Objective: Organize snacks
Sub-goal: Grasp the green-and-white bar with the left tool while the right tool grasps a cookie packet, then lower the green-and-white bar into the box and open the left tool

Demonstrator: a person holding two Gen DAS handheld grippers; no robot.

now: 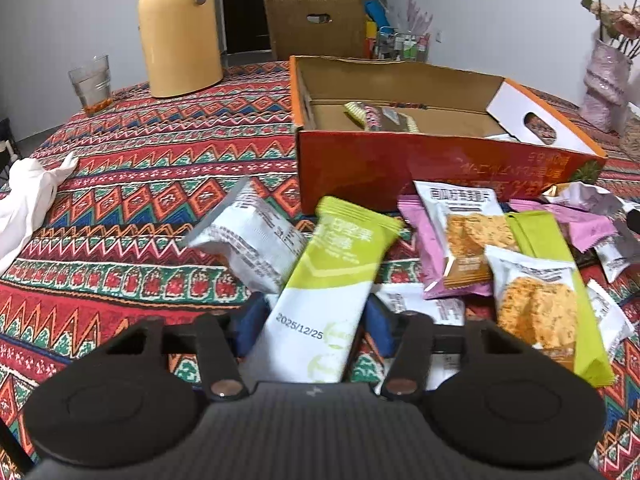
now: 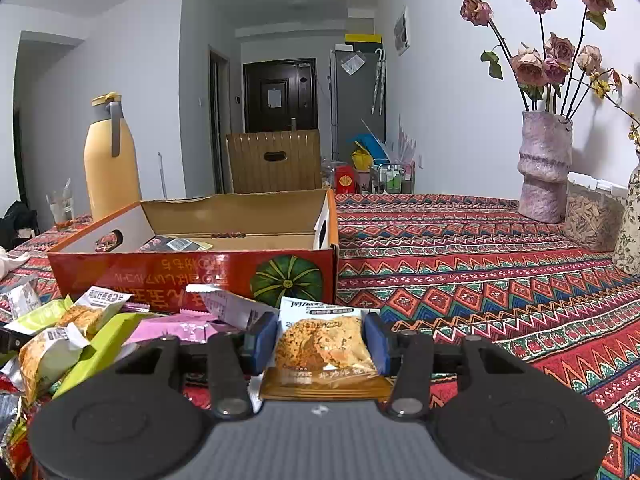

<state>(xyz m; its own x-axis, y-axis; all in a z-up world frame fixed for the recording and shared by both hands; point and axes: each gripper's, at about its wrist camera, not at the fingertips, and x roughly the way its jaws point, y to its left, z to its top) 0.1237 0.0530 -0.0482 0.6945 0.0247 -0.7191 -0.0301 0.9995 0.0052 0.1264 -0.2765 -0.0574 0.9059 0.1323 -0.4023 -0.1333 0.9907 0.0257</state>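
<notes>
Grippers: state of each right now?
Left gripper: shut on green packet.
Right gripper: shut on cracker packet.

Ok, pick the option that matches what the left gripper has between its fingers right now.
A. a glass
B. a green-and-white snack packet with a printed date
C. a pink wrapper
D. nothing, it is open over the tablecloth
B: in the left wrist view the left gripper has its blue pads against both sides of the green-and-white snack packet, which bears a printed date.
</notes>
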